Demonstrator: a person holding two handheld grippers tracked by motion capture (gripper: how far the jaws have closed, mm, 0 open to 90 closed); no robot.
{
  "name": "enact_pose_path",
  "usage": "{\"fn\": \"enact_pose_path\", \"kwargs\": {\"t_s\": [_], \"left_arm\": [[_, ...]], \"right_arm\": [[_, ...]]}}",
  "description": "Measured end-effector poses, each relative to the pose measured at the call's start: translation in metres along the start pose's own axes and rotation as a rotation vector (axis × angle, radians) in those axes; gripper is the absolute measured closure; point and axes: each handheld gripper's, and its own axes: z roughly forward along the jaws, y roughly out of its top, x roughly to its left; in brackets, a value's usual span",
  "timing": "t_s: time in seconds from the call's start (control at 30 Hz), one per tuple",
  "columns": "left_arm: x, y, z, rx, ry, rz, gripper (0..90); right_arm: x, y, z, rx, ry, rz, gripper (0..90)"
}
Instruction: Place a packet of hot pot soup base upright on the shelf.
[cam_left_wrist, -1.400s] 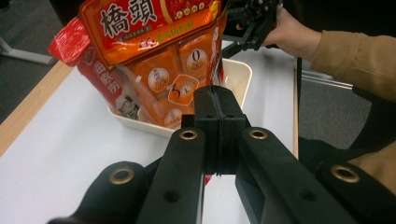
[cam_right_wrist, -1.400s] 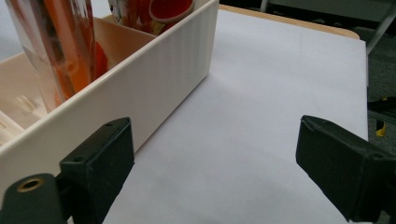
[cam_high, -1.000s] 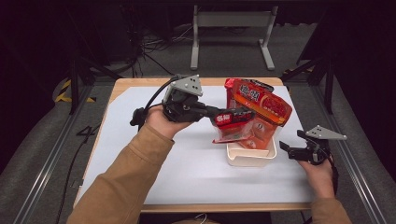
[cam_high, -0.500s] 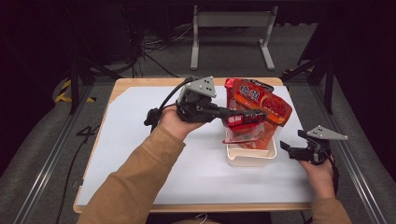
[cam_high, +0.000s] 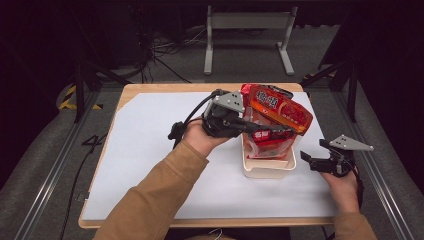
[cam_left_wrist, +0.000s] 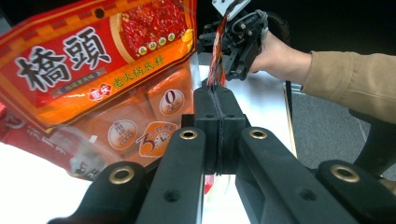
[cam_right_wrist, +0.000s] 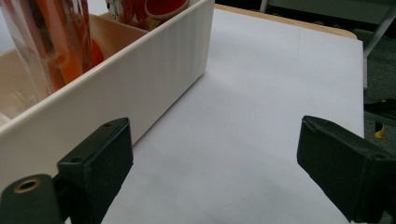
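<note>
Pouch (cam_left_wrist: 216, 56) edge sits clamped in left tongs (cam_left_wrist: 218, 100), seen close.

Bin (cam_high: 267, 170) right of table (cam_high: 150, 150) centre; pouches (cam_high: 275, 117) stand in it. Left gripper (cam_high: 250, 131) just left of bin, right gripper (cam_high: 312, 162) just right.

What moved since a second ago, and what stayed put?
The left gripper moved right, away from the person, carrying the small pouch it pinches until it hangs over the bin, next to the big red bag. It kept hold the whole time. The right gripper, open beside the bin, the bin and the big bag stayed where they were.
</note>
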Motion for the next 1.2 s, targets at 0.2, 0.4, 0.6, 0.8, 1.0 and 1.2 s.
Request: {"fn": "enact_pose_path", "kwargs": {"t_s": [0.2, 0.4, 0.6, 0.8, 1.0, 1.2], "left_arm": [[0.0, -0.005, 0.012, -0.006, -0.011, -0.006, 90.0], [-0.001, -0.01, 0.025, 0.006, -0.021, -0.008, 90.0], [-0.002, -0.013, 0.033, 0.013, -0.031, -0.006, 90.0], [-0.002, -0.017, 0.041, 0.025, -0.033, -0.006, 90.0], [0.0, -0.022, 0.046, 0.034, -0.035, -0.012, 90.0], [0.001, -0.026, 0.05, 0.045, -0.039, -0.015, 90.0]], "right_arm": [[-0.001, 0.0, 0.0, -0.005, 0.002, 0.003, 10.3], [-0.003, -0.001, -0.002, -0.011, 0.004, 0.006, 10.3], [-0.003, -0.001, -0.002, -0.01, 0.006, 0.005, 10.3], [-0.003, -0.001, -0.002, -0.012, 0.006, 0.006, 10.2], [-0.003, -0.001, -0.001, -0.013, 0.012, 0.004, 10.1], [-0.003, -0.001, -0.002, -0.016, 0.014, 0.008, 10.1]]}}
